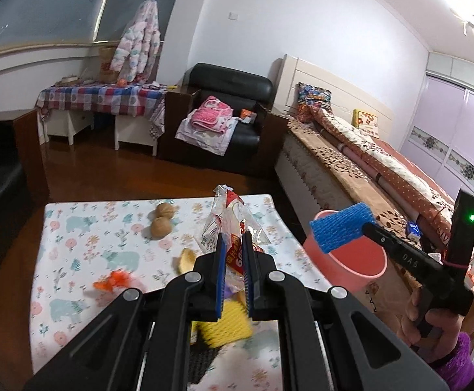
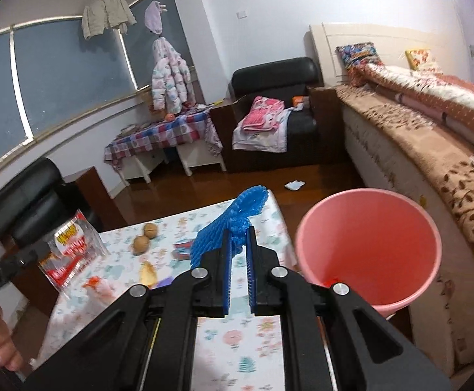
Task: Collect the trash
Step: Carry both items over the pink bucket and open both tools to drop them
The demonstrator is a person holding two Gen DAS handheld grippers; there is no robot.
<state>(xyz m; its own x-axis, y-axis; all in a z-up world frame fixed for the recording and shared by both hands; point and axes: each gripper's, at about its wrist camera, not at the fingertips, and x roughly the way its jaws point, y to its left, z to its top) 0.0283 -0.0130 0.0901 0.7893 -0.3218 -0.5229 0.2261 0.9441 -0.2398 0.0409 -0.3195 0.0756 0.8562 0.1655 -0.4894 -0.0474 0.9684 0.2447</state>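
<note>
My left gripper (image 1: pixel 233 238) is shut on a clear plastic snack wrapper (image 1: pixel 227 218) with red print and holds it above the floral table (image 1: pixel 83 247). The wrapper also shows in the right wrist view (image 2: pixel 70 244). My right gripper (image 2: pixel 238 233) is shut on a blue foam fruit net (image 2: pixel 233 218) and holds it beside the pink bucket (image 2: pixel 367 244). In the left wrist view the net (image 1: pixel 341 226) hangs over the bucket's rim (image 1: pixel 360 270). Two walnuts (image 1: pixel 162 220), a yellow foam net (image 1: pixel 227 322), orange peel (image 1: pixel 114 280) and a pale scrap (image 1: pixel 186 259) lie on the table.
The bucket stands between the table and the bed (image 1: pixel 383 169). A black armchair (image 1: pixel 227 120) with pink cloths and a checked side table (image 1: pixel 103 97) stand at the far wall. A white scrap (image 2: pixel 295 185) lies on the wooden floor. Another black chair (image 2: pixel 25 195) is left of the table.
</note>
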